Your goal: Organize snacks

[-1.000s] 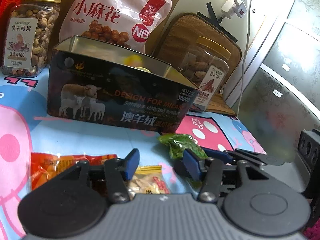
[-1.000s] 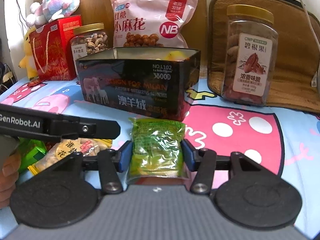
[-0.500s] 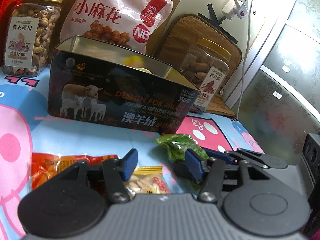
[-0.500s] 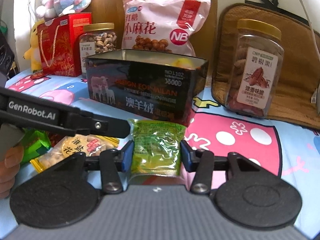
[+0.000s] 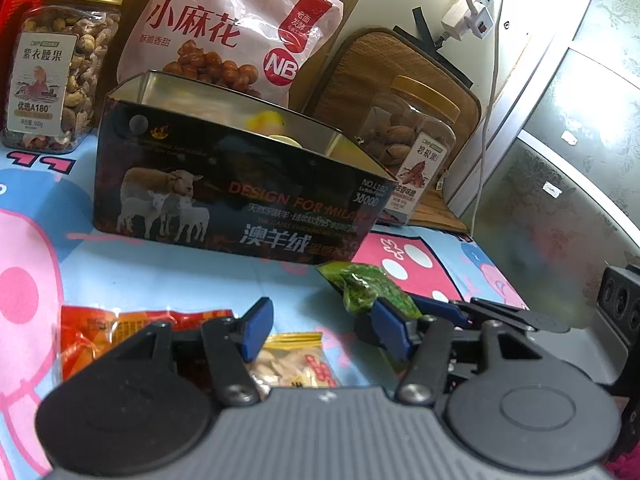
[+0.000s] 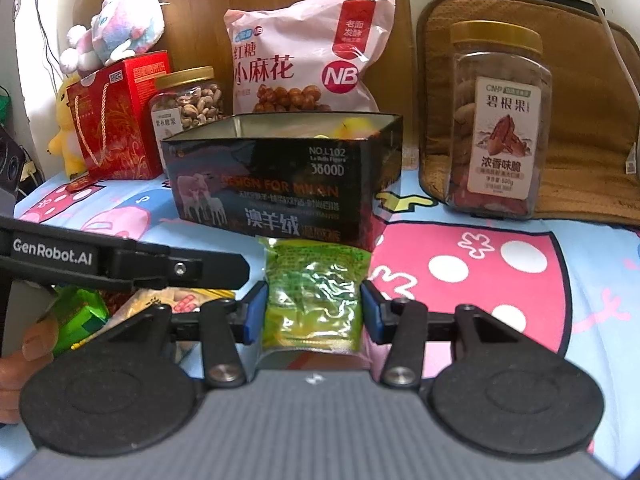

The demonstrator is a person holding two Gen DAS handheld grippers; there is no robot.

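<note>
My right gripper [image 6: 314, 310] is shut on a green snack packet [image 6: 314, 292] and holds it just in front of the open dark tin box [image 6: 280, 184]. The packet also shows in the left wrist view [image 5: 366, 286], right of my left gripper [image 5: 320, 330], which is open and empty above a yellow peanut packet [image 5: 294, 362] and an orange-red packet [image 5: 108, 330]. The tin [image 5: 224, 196] holds something yellow inside.
Behind the tin stand a cashew jar [image 5: 56, 72], a pink twist-snack bag [image 6: 308, 52], a pecan jar [image 6: 500, 120] and a red gift box [image 6: 116, 116] with plush toys. A small green packet [image 6: 76, 316] lies at left. The left gripper's arm [image 6: 120, 260] crosses low left.
My right gripper has lifted the green packet and carried it closer to the tin. The left gripper has barely moved and stays open.
</note>
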